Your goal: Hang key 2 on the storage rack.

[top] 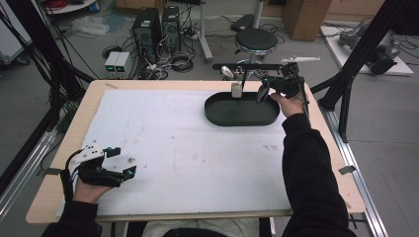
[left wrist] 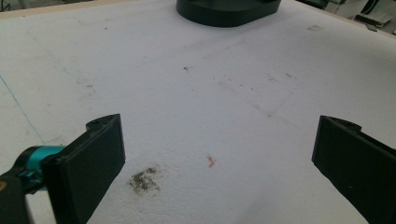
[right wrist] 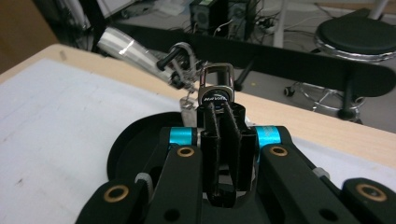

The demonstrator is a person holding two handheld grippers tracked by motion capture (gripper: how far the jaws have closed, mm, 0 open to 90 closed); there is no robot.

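The right gripper (top: pixel 267 91) is clamped on a small metal padlock (right wrist: pixel 215 91), its jaws pressed together around the body so that the shackle stands above the tips. It is held over the far right corner of the bench (top: pixel 64 163), above the far rim of the black oval tray (top: pixel 217 106) and near a rack (top: pixel 247 66) from which a silvery tag (top: pixel 236 89) hangs. The left gripper (top: pixel 121 163) rests at the near left corner with its jaws spread wide and nothing between them.

The grip looks narrow: the pads hold only the lower part of the lock, so a tilt of the wrist could let it twist or slip, and it would probably drop into the tray or off the far edge. Moving it toward the rack could also knock the hanging tag, which sits just beside the jaws.

How much of the lock body lies between the pads is hidden by the jaws. In the high view the lock is only a blurred sliver, and whether its shackle is locked or already hooked on anything cannot be made out
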